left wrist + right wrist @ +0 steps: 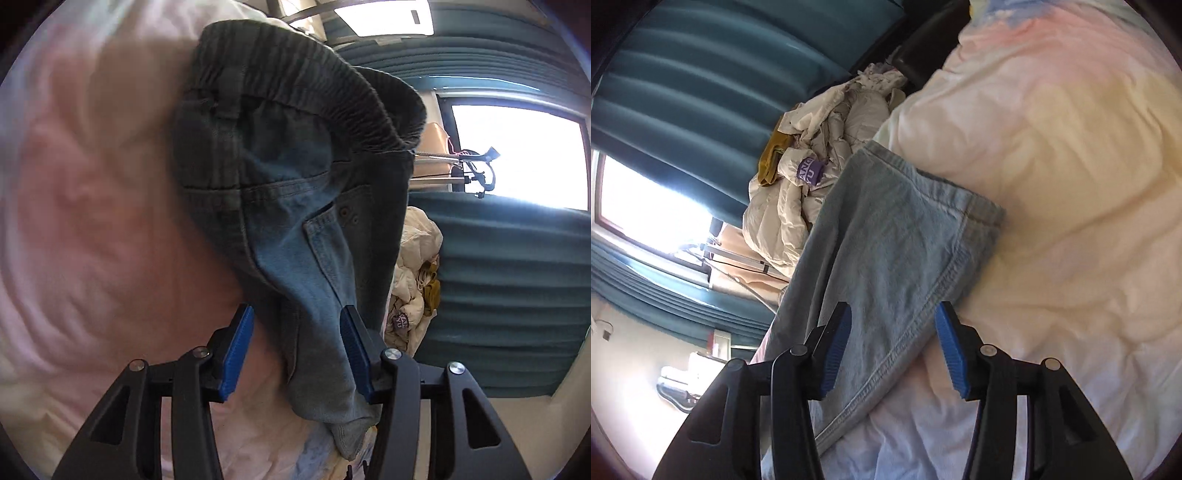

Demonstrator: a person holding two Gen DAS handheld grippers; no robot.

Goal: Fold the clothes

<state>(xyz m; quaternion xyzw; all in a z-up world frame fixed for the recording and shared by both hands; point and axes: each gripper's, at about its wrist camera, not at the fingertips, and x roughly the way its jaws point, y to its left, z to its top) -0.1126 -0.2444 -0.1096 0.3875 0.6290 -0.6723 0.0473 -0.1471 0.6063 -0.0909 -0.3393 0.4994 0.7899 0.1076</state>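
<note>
Teal curtains (509, 258), bright window (517, 155)

One pair of blue jeans (295, 206) lies on one pale pink-and-cream bedspread (92, 192), with one heap of crumpled cream laundry (812, 155) behind it. Two grippers are in view, left gripper (297, 354) and right gripper (892, 350), each with two blue finger pads (238, 354). One bright window (517, 155) is flanked by teal curtains (509, 280).
</note>
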